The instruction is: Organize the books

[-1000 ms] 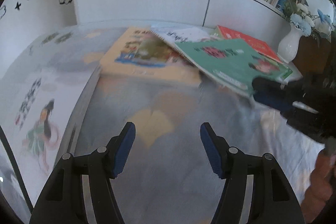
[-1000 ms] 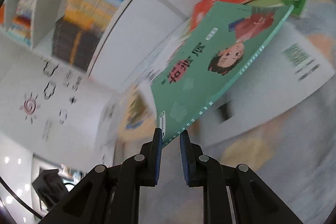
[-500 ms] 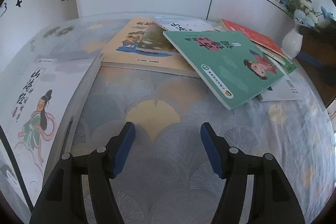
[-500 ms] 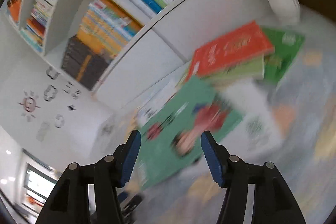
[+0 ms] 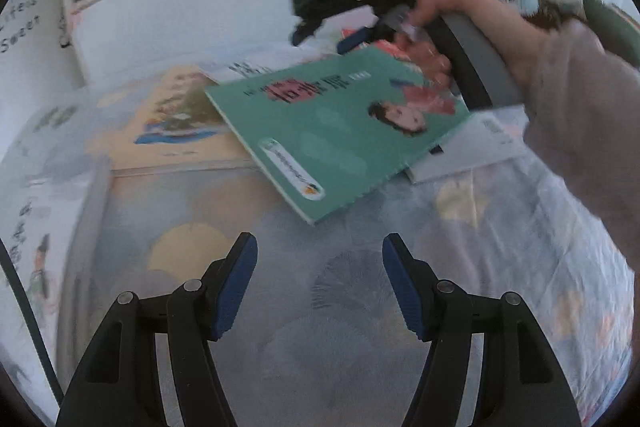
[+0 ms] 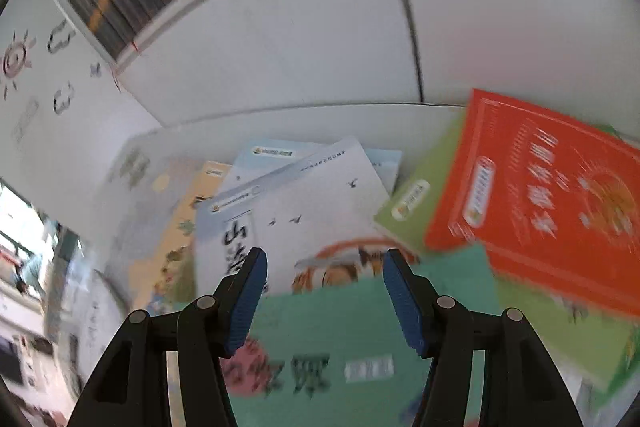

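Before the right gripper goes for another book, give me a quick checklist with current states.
1. Right gripper open: ok.
2. Right gripper holding nothing: ok.
3. Green book released, lying on the pile: ok.
4. Left gripper open, over bare tablecloth: ok.
5. Next target chosen, red book or white book: cannot tell.
6. Red book's edge free to pinch: cannot tell, image blurred.
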### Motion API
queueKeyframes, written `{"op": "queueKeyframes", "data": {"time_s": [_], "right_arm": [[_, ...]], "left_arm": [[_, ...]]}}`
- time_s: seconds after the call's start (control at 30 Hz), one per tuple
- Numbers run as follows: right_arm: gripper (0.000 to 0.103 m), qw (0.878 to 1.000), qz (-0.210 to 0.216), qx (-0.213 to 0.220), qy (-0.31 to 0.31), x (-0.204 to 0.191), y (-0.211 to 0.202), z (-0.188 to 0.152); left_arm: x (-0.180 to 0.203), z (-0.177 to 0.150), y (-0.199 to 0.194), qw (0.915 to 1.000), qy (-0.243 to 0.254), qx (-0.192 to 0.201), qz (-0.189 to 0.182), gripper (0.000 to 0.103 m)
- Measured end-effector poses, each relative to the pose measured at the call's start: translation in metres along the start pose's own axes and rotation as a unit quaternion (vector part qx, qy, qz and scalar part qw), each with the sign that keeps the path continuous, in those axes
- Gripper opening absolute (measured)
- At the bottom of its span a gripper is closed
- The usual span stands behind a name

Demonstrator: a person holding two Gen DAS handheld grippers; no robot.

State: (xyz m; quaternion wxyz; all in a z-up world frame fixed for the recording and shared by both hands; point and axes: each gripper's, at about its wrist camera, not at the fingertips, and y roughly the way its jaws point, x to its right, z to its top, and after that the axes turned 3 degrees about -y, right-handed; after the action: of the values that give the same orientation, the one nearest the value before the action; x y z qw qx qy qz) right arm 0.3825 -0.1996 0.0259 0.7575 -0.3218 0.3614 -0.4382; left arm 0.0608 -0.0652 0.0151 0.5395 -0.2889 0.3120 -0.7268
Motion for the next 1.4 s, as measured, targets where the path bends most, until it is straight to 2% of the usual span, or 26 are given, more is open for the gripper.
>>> {"op": "queueKeyframes", "data": {"time_s": [0.13, 0.23, 0.27, 0.37, 0.43, 0.47, 0.5, 0.57, 0.63, 0.67, 0.73, 0.77, 0.83, 0.9, 1.03, 1.17, 1.23, 1.3, 1.33, 1.4], "right_arm": [[0.059, 0.998, -0.002, -0.033, -0.047, -0.004, 0.003, -0.013], [0.059, 0.997, -0.002, -0.050, -0.067, -0.006, -0.015, -0.042], [0.059, 0.995, -0.001, -0.058, -0.075, -0.008, -0.025, -0.058], [0.060, 0.994, 0.017, -0.083, -0.075, -0.017, -0.054, -0.106], [0.061, 0.991, 0.061, -0.099, -0.071, -0.023, -0.076, -0.151], [0.060, 0.988, 0.075, -0.112, -0.076, -0.027, -0.086, -0.171], [0.060, 0.983, 0.097, -0.140, -0.071, -0.027, -0.092, -0.196], [0.060, 0.974, 0.138, -0.166, -0.063, -0.024, -0.097, -0.226], [0.060, 0.976, 0.156, -0.135, -0.072, -0.016, -0.109, -0.244], [0.060, 0.976, 0.165, -0.126, -0.065, -0.012, -0.109, -0.245], [0.060, 0.973, 0.202, -0.104, -0.034, 0.001, -0.106, -0.244], [0.060, 0.971, 0.217, -0.094, -0.025, 0.005, -0.102, -0.242], [0.060, 0.969, 0.232, -0.081, -0.015, 0.008, -0.096, -0.236], [0.060, 0.969, 0.236, -0.071, -0.012, -0.001, -0.089, -0.232], [0.060, 0.968, 0.244, -0.052, -0.001, -0.004, -0.083, -0.233], [0.055, 0.968, 0.249, -0.042, 0.000, -0.002, -0.084, -0.240], [0.048, 0.965, 0.259, -0.040, 0.022, 0.002, -0.077, -0.240], [0.031, 0.964, 0.260, -0.041, 0.046, 0.007, -0.075, -0.241], [0.023, 0.965, 0.255, -0.041, 0.047, 0.008, -0.077, -0.244], [0.021, 0.964, 0.262, -0.028, 0.044, 0.012, -0.077, -0.248]], "left_arm": [[-0.006, 0.003, 0.012, 0.9998, -0.005, -0.017, 0.011, 0.063], [-0.017, 0.003, 0.008, 0.9990, -0.014, -0.029, 0.031, 0.065], [-0.026, 0.000, 0.005, 0.9982, -0.018, -0.041, 0.039, 0.070], [-0.047, -0.012, -0.009, 0.9973, -0.028, -0.061, 0.032, 0.070], [-0.058, -0.021, -0.019, 0.9964, -0.031, -0.074, 0.026, 0.070], [-0.064, -0.026, -0.024, 0.9961, -0.033, -0.080, 0.016, 0.070], [-0.071, -0.033, -0.032, 0.9957, -0.041, -0.083, -0.005, 0.070], [-0.081, -0.044, -0.043, 0.9930, -0.061, -0.086, -0.053, 0.070], [-0.086, -0.050, -0.048, 0.9900, -0.072, -0.091, -0.080, 0.068], [-0.088, -0.051, -0.050, 0.9868, -0.080, -0.090, -0.108, 0.068], [-0.091, -0.050, -0.048, 0.9683, -0.115, -0.109, -0.193, 0.068], [-0.088, -0.049, -0.044, 0.9658, -0.118, -0.111, -0.202, 0.068], [-0.079, -0.044, -0.036, 0.9743, -0.089, -0.102, -0.180, 0.065], [-0.071, -0.038, -0.031, 0.9786, -0.075, -0.100, -0.163, 0.064], [-0.070, -0.021, -0.018, 0.9804, -0.075, -0.095, -0.156, 0.064], [-0.090, -0.008, -0.008, 0.9709, -0.112, -0.099, -0.187, 0.059], [-0.098, -0.008, -0.010, 0.9618, -0.130, -0.091, -0.223, 0.059], [-0.107, -0.010, -0.013, 0.9475, -0.151, -0.080, -0.270, 0.058], [-0.109, -0.011, -0.014, 0.9449, -0.152, -0.079, -0.279, 0.058], [-0.105, -0.013, -0.005, 0.9498, -0.138, -0.102, -0.261, 0.053]]}}
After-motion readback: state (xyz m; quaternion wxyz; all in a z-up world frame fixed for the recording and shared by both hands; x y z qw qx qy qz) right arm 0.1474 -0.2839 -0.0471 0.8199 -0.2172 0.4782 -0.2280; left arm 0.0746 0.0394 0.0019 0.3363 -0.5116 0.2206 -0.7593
